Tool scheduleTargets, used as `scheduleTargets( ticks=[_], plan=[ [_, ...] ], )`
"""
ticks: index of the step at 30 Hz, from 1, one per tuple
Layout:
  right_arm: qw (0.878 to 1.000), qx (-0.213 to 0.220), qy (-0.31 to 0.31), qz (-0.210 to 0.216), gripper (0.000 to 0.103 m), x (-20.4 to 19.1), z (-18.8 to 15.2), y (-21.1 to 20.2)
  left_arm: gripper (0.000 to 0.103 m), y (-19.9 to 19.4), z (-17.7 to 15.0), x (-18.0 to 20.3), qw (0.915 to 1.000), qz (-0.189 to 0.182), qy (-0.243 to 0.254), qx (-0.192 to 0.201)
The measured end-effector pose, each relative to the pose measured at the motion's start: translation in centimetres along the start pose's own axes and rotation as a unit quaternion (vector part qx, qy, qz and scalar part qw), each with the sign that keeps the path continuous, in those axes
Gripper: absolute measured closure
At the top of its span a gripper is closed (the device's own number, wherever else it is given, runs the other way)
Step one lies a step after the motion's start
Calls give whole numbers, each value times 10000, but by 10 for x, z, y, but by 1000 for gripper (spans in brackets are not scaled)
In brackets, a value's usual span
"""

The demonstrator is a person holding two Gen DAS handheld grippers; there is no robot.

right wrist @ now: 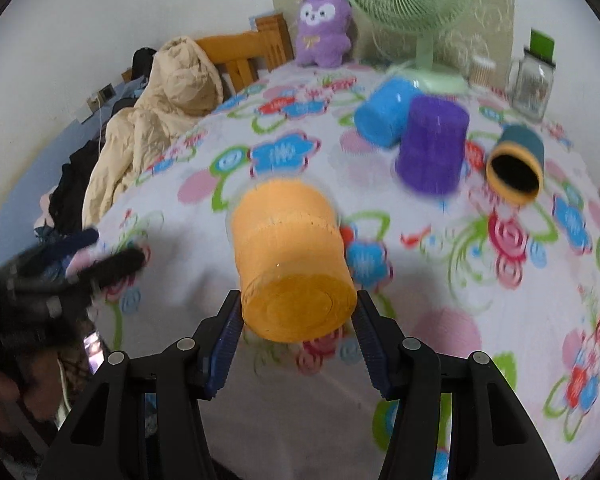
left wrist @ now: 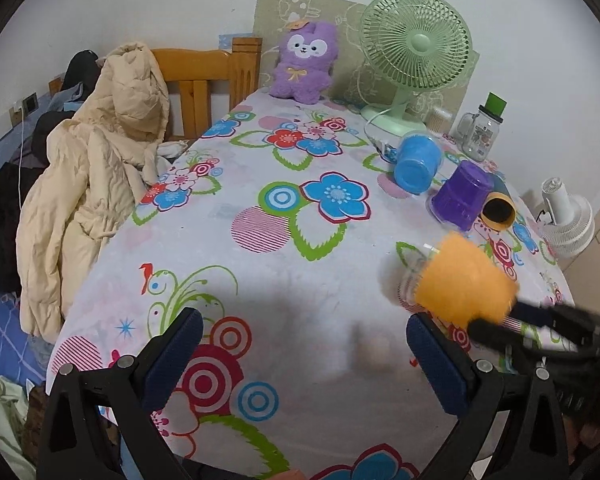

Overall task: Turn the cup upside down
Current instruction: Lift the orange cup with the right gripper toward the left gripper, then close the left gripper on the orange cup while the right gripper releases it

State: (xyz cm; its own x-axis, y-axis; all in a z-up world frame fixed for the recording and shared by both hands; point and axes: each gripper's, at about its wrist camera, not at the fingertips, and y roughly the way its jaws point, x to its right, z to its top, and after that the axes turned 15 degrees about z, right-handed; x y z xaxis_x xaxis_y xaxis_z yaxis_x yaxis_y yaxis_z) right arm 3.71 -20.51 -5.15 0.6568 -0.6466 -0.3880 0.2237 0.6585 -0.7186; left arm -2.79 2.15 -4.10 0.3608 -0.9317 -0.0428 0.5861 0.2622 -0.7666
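At lower centre of the right wrist view, an orange cup is clamped near its base between the right gripper pads, tilted above the floral tablecloth. In the left wrist view, the left gripper is held wide apart, gripping nothing.

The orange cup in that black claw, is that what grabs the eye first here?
Yes: the orange cup sits clamped in the right claw, above the loud flowered tablecloth. Behind it a purple cup stands upside down beside a tipped blue cup, and a purple plush toy and green fan line the wall.
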Motion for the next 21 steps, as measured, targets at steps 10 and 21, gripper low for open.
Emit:
scheduleTargets(
  ticks=[10,21],
  plan=[
    [9996,51,-96,-260,18,-1,-19,-9,0,-11,-1,19,9996,-214,158,77],
    [9981,555,-121,-220,15,3,-17,-45,0,-28,7,34,9985,-458,234,185]
  ],
)
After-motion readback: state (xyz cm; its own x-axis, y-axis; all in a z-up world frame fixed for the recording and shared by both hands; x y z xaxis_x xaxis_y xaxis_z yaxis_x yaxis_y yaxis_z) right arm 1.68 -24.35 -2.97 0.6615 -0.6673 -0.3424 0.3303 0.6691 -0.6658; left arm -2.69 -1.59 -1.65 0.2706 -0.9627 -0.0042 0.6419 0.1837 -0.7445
